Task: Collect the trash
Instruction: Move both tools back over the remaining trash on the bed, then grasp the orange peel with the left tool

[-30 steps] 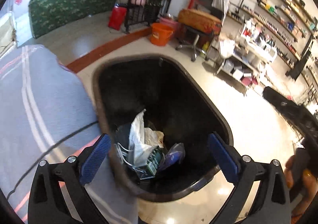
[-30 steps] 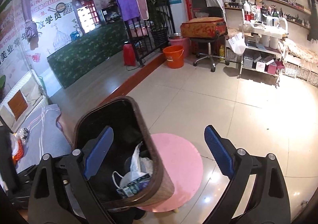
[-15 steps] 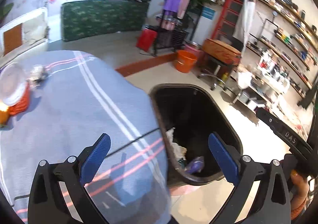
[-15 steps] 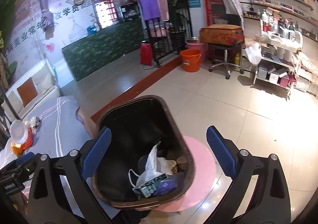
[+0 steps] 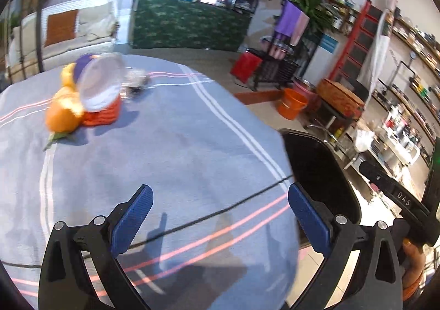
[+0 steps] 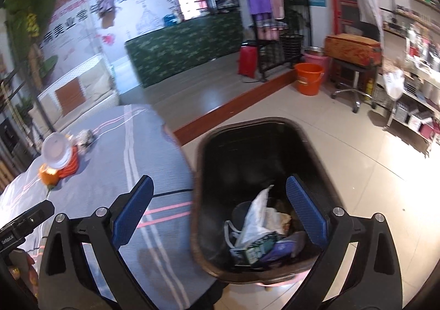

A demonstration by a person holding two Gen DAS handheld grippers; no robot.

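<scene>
A dark trash bin (image 6: 264, 172) stands on the floor beside the table, with a white bag, a green carton and purple wrapper inside (image 6: 258, 238); its rim also shows in the left wrist view (image 5: 324, 172). My left gripper (image 5: 220, 216) is open and empty above the grey striped tablecloth (image 5: 165, 150). My right gripper (image 6: 220, 216) is open and empty above the table edge and the bin. On the far side of the table a crumpled clear wrapper (image 5: 136, 80) lies next to a white lid on an orange basket (image 5: 101, 95).
Oranges (image 5: 62, 114) lie by the basket. A pink mat (image 6: 275, 281) lies under the bin. An orange bucket (image 6: 308, 77), a stool with a suitcase (image 6: 353, 54) and shelving (image 6: 412, 95) stand across the tiled floor.
Both grippers have swung left from the bin toward the table. The left view now shows the tablecloth and the far items instead of the bin's contents. Both stay open.
</scene>
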